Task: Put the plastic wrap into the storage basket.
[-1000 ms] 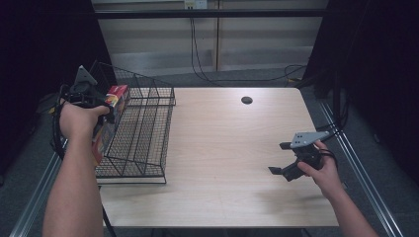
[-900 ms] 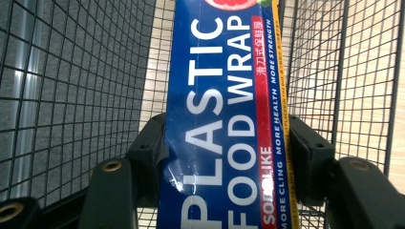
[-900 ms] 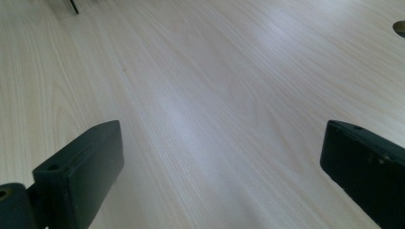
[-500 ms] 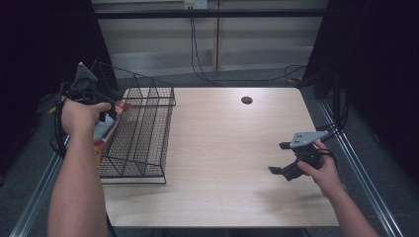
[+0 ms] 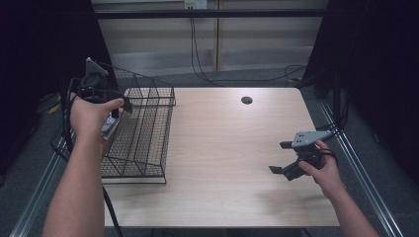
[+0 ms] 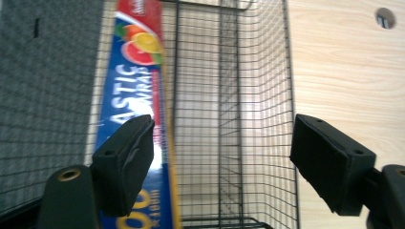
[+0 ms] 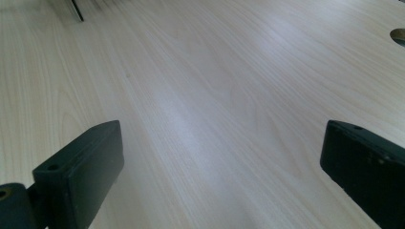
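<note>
Now the left gripper (image 6: 222, 162) has just been opening its jaws, nothing between them; the wrap box (image 6: 131, 95) lies in the basket (image 6: 258, 119) along its left wall. Lifting carelessly, a jaw could snag the wire and drag it. The right gripper (image 5: 285, 157) hangs wide open and empty over the table (image 5: 222, 148).

Both forearms were bare, without sleeves. Each hand-held gripper — left (image 5: 121, 104), right (image 5: 280, 157) — was black, with blocky jaws bearing small screw holes, a grey three-cornered plate on top and a trailing black cable.
</note>
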